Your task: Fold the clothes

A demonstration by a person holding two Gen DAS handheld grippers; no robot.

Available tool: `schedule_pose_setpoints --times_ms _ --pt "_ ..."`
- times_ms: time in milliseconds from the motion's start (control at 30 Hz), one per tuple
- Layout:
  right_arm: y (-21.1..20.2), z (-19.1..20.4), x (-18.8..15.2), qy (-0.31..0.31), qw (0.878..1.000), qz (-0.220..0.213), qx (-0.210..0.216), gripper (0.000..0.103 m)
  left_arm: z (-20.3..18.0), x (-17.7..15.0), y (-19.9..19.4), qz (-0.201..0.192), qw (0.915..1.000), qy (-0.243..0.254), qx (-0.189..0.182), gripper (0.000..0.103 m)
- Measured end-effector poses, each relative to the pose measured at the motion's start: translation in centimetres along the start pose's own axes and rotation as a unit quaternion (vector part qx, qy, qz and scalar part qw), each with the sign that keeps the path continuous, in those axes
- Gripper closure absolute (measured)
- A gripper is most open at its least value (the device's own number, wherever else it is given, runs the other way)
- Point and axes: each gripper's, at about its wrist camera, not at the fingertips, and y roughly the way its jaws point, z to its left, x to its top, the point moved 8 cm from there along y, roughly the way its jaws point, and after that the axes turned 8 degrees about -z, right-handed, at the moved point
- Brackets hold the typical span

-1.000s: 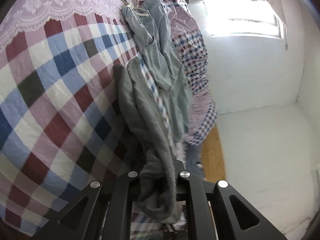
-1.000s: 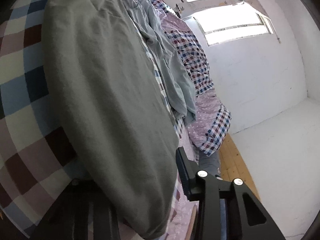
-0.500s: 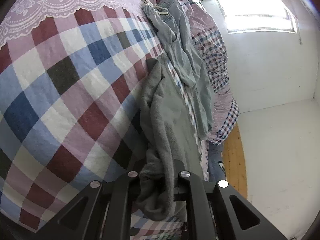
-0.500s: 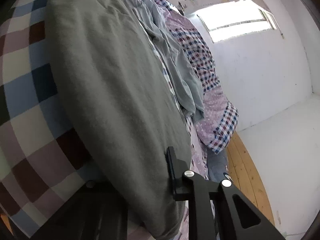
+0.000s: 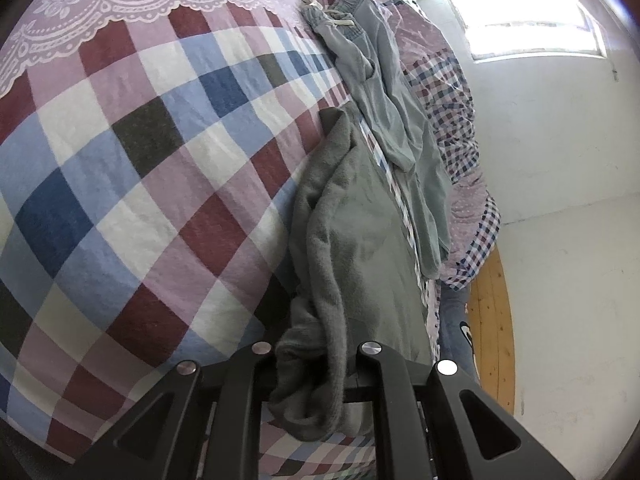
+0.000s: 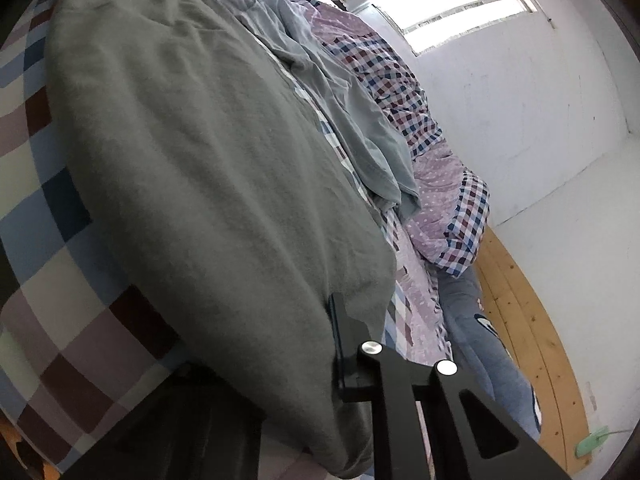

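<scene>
The left gripper (image 5: 316, 364) was clamped on a bunched edge of the grey-green fleece garment (image 5: 360, 232), which trailed ahead of it over the checked red, blue and white bedspread (image 5: 132, 184). The right gripper (image 6: 320, 344) had just been closing, the same garment (image 6: 192, 152) draped between its jaws and pinched there. Beyond both lay pale grey-blue drawstring trousers (image 5: 384, 92), crumpled, then a small-check quilt (image 6: 392, 80) farther right.
</scene>
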Motion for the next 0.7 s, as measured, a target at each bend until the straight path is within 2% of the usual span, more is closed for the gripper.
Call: schedule_pose_setpoints --times_ms 467,700 --pt "-0.1 -0.4 0.1 0.021 1.0 0.001 0.013 0.096 -0.2 -0.1 0.0 -0.013 0.9996 0.012 0.02 0.092" --pt "-1.6 -1.8 0.6 0.027 0.999 -0.023 -0.007 0.096 -0.5 -0.2 -0.5 -0.02 0.9997 0.008 0.014 0.092"
